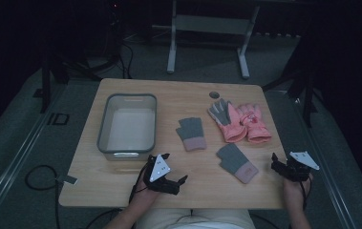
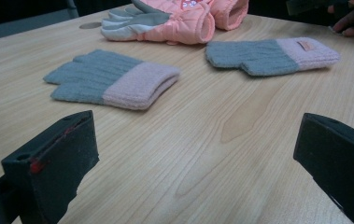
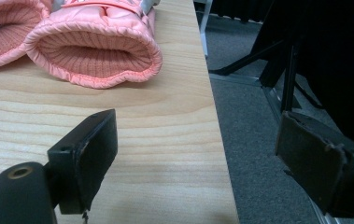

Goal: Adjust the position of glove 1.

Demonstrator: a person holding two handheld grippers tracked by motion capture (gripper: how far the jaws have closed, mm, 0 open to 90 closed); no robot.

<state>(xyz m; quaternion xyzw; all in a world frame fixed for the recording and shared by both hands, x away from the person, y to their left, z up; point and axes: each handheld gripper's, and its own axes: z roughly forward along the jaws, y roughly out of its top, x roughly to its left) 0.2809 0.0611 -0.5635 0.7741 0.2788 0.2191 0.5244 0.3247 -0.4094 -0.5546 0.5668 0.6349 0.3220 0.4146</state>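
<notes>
Two grey knit gloves with pink cuffs lie on the wooden table: one [image 1: 191,133] [image 2: 114,80] near the middle, the other [image 1: 236,162] [image 2: 270,55] nearer the front right. Behind them rest two pink padded gloves [image 1: 232,121] [image 1: 254,123] side by side [image 2: 174,21], their open cuffs [image 3: 95,51] facing my right gripper. My left gripper [image 1: 175,183] [image 2: 193,161] sits low at the front of the table, open and holding nothing, pointing toward the grey gloves. My right gripper [image 1: 279,167] [image 3: 202,154] is open and holds nothing at the table's right edge.
A grey plastic bin [image 1: 128,125] stands at the left of the table, nothing visible inside. A round hole [image 1: 214,94] marks the far side. The table's right edge [image 3: 216,140] drops to grey carpet [image 3: 249,140]. A metal frame [image 1: 207,28] stands beyond the table.
</notes>
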